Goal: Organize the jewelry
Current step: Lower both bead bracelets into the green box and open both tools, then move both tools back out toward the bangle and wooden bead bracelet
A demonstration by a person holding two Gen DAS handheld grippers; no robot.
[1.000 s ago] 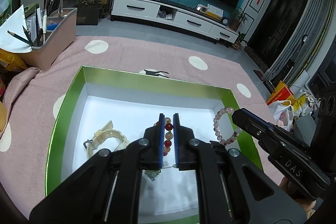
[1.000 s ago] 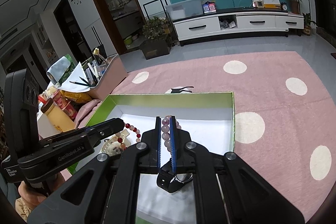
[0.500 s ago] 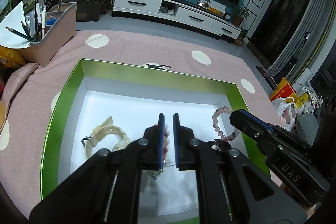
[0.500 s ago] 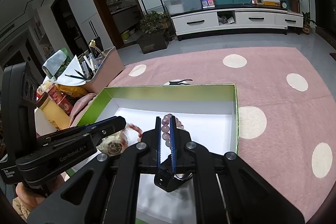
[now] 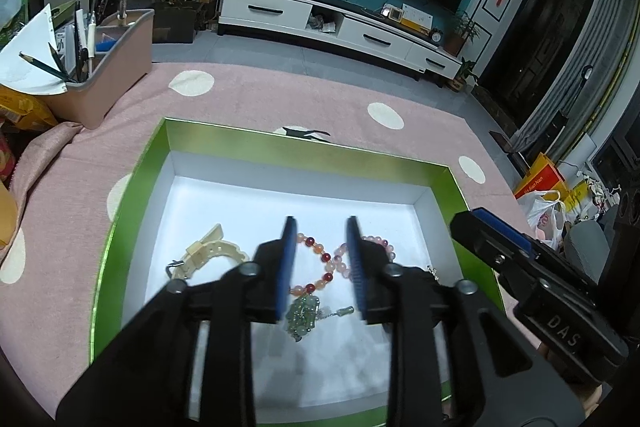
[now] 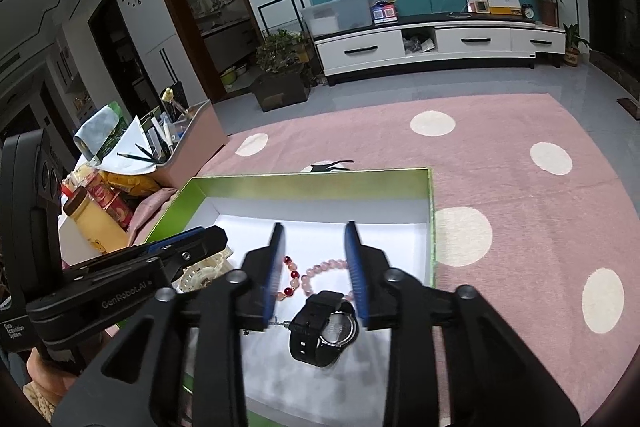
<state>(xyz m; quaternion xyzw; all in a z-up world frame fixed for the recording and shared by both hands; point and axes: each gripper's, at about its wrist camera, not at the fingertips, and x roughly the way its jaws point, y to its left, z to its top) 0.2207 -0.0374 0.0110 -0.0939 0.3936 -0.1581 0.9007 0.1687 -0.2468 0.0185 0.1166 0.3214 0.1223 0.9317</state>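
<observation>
A green box with a white floor (image 5: 280, 143) (image 6: 312, 179) lies on a pink dotted cloth. My left gripper (image 5: 321, 227) hovers over it with its jaws opening. The red and orange bead bracelet (image 5: 316, 267) lies on the floor between them, untouched by the pads. My right gripper (image 6: 315, 229) is also opening, with the pink bead bracelet (image 6: 324, 267) lying loose between its jaws. In the box also lie a black watch (image 6: 328, 327), a cream strap watch (image 5: 208, 255) and a green jade pendant (image 5: 304, 315). Each gripper shows in the other's view: the right gripper (image 5: 480, 223), the left gripper (image 6: 208, 239).
A pink organiser with pencils and paper (image 5: 116, 67) stands at the cloth's far left. Snack packs and a yellow bottle (image 6: 96, 223) crowd the left edge. The dotted cloth (image 6: 520, 187) stretches to the right of the box. A white TV cabinet (image 5: 340, 27) lines the far wall.
Both grippers were shut, the left on the red bead bracelet and the right on the pink one. Both have now opened, and the bracelets lie on the box floor.
</observation>
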